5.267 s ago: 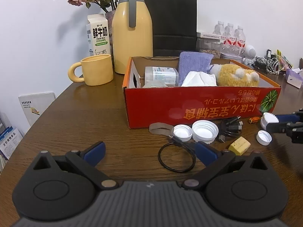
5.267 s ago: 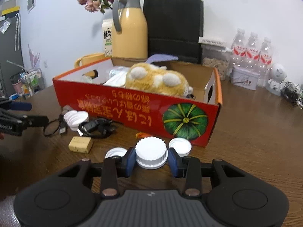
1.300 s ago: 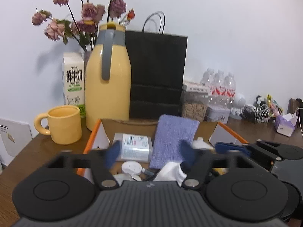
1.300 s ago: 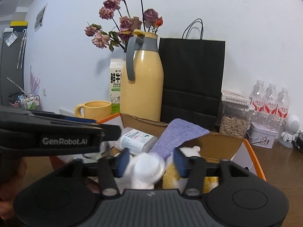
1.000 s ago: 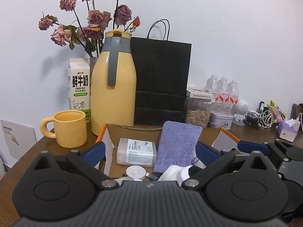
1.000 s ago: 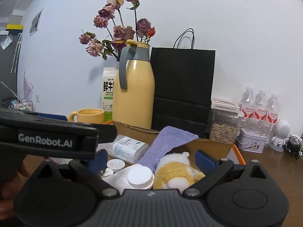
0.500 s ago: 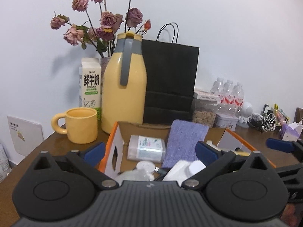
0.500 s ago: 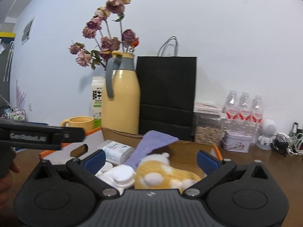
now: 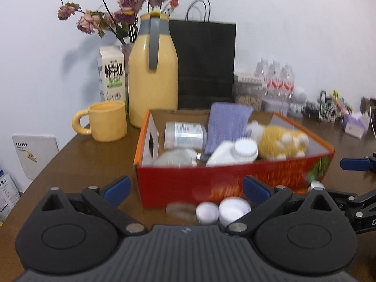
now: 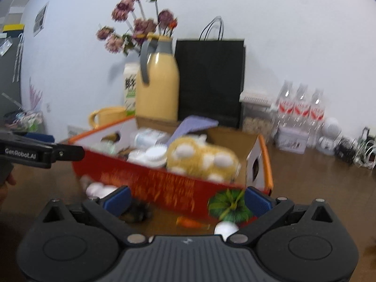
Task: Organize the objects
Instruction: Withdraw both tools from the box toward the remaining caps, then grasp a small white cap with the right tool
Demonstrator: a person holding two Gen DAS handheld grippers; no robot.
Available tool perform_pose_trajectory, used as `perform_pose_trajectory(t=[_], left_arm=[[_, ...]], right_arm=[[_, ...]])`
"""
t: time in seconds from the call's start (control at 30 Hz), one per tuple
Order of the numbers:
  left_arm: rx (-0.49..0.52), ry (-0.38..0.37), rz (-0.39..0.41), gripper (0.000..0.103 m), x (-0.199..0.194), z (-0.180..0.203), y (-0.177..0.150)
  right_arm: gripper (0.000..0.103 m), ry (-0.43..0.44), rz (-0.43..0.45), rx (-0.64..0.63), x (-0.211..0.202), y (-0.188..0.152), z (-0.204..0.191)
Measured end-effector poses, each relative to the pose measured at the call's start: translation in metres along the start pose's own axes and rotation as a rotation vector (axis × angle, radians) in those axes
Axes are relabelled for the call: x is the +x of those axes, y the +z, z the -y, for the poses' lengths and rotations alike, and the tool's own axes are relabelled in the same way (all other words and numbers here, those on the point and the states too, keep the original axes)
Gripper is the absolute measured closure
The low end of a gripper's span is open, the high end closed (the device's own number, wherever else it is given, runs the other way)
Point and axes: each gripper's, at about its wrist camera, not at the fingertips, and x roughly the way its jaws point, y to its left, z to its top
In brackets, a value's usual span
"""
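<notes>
Above brown table [image 9: 98, 164], both gripper pairs [image 9: 186, 189] [image 10: 186, 199] spread, empty, facing red box [image 9: 211, 181].

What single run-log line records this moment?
left gripper: open, empty | right gripper: open, empty | red box: holds white ribbed cap | white caps: on table

– What's behind?
– A plain white wall [image 9: 282, 23], evenly lit, with a small picture [image 10: 38, 18] high on the left.
– And underneath?
– A dark brown wooden table [image 9: 98, 155], running back to the wall.
</notes>
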Motion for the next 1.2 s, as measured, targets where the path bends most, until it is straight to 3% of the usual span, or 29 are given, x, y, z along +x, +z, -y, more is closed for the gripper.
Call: perform_pose_trajectory(t=[0.17,0.37,0.47,0.67,0.8,1.07,1.2], left_arm=[[0.021,-0.001,-0.056,0.0,-0.003,0.0,-0.013],[0.019,-0.012,-0.108,0.0,-0.003,0.002,-0.023],[0.018,-0.018,-0.123,0.0,-0.001,0.003,-0.026],[0.011,-0.028,-0.148,0.0,0.002,0.008,-0.03],[0.011,-0.032,-0.153,0.0,0.002,0.01,-0.03],[0.012,-0.044,-0.164,0.0,0.005,0.023,-0.031],[0.02,-0.058,-0.181,0.0,0.008,0.038,-0.031]], right_arm=[[0.0,0.047,-0.104,-0.011,-0.001,-0.017,-0.002],[0.004,0.044,-0.173,-0.017,0.006,-0.026,-0.006],[0.022,0.063,-0.189,-0.003,0.01,-0.027,-0.006],[0.046,0.112,-0.199,-0.008,0.016,-0.025,-0.011],[0.076,0.138,-0.211,-0.016,0.02,-0.024,-0.014],[0.076,0.134,-0.179,-0.017,0.014,-0.023,-0.014],[0.075,0.078,-0.117,-0.01,0.005,-0.023,-0.011]])
